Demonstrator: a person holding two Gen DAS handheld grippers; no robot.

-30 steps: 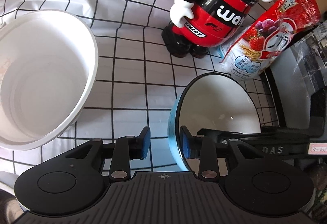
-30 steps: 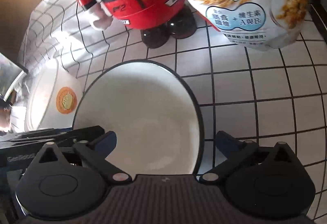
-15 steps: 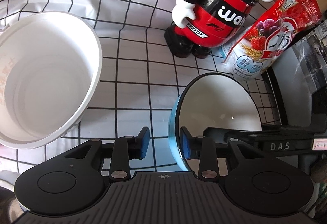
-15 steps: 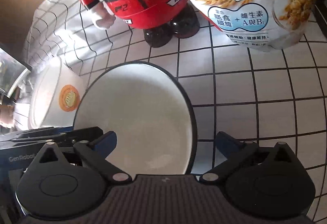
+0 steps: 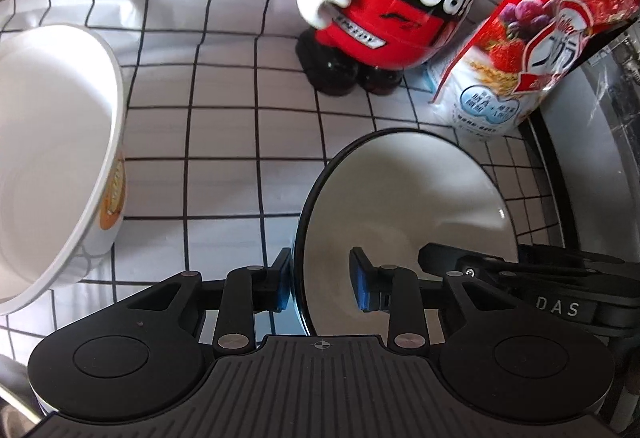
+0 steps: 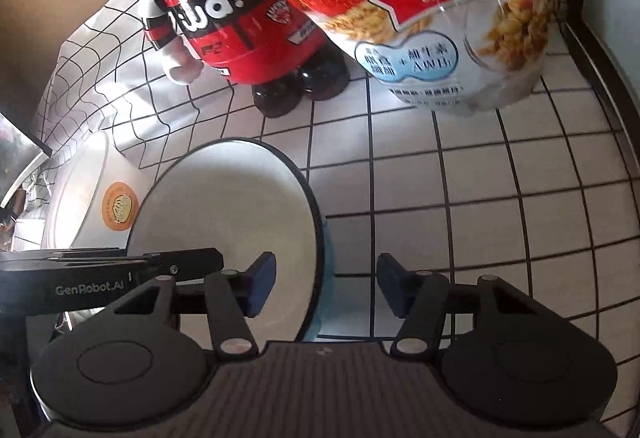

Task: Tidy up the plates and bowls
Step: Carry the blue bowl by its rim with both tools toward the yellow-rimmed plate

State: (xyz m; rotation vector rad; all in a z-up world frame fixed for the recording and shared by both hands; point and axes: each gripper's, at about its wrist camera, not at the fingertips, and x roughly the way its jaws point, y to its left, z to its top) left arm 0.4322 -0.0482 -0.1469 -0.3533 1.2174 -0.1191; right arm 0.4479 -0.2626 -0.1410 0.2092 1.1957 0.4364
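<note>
A blue bowl with a white inside and black rim [image 5: 404, 206] stands on the checked cloth between both grippers. My left gripper [image 5: 322, 284] is open and straddles its near left rim, one finger outside, one inside. My right gripper [image 6: 324, 288] is open and straddles the bowl's [image 6: 228, 214] right rim the same way. A large white paper bowl [image 5: 48, 158] with an orange label stands to the left; it also shows in the right wrist view [image 6: 92, 198].
A red, white and black robot figure [image 5: 396, 6] stands behind the bowls, with a red and white cereal bag [image 5: 532, 38] leaning beside it. A dark-edged metal surface [image 5: 580, 174] borders the cloth on the right.
Both grippers have moved forward and lower toward the blue bowl. The left gripper's jaws now straddle its rim, where before the rim was beside the right finger. The right gripper's jaws narrowed.
</note>
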